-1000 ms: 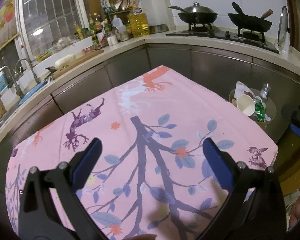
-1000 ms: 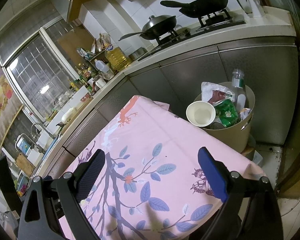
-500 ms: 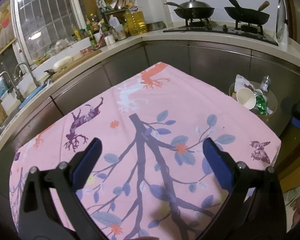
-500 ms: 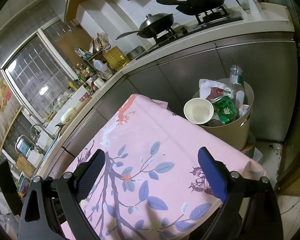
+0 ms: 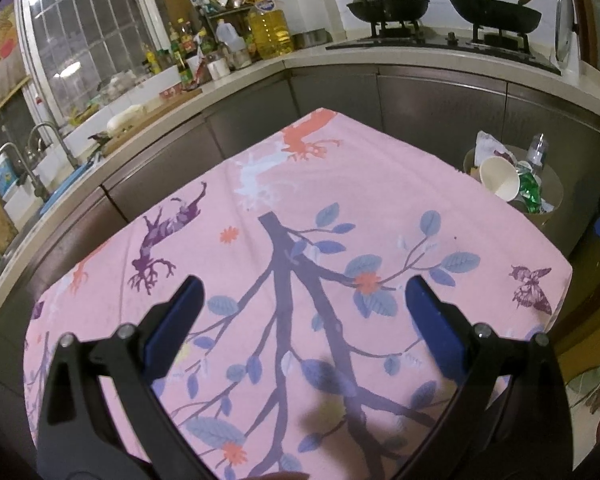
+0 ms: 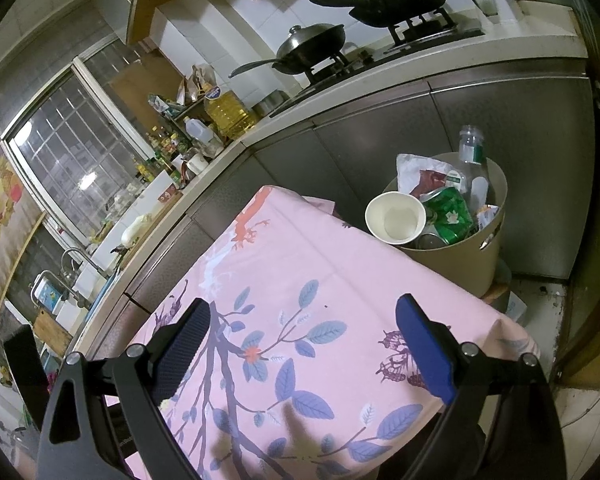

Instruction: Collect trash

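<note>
A beige trash bin [image 6: 460,264] stands on the floor past the table's far right corner, also seen as the bin [image 5: 548,216] in the left wrist view. It holds a white paper cup [image 6: 396,218], a green crumpled can [image 6: 448,214], a clear plastic bottle [image 6: 470,156] and a white wrapper [image 6: 414,168]. My left gripper [image 5: 300,300] hovers open over the pink tablecloth [image 5: 300,208], nothing between its blue pads. My right gripper [image 6: 302,320] is open and empty too, above the cloth [image 6: 284,264] and short of the bin.
A steel-fronted kitchen counter [image 5: 420,80] wraps around the table's far sides. Two woks [image 5: 384,4] sit on the stove, bottles and an oil jug [image 5: 268,32] crowd the corner, and a sink with a tap [image 5: 40,136] is at the left. Tiled floor [image 6: 540,304] lies beside the bin.
Both views have drifted back and slightly up from the table. The bin looks a little smaller and farther. Both grippers stay open and empty.
</note>
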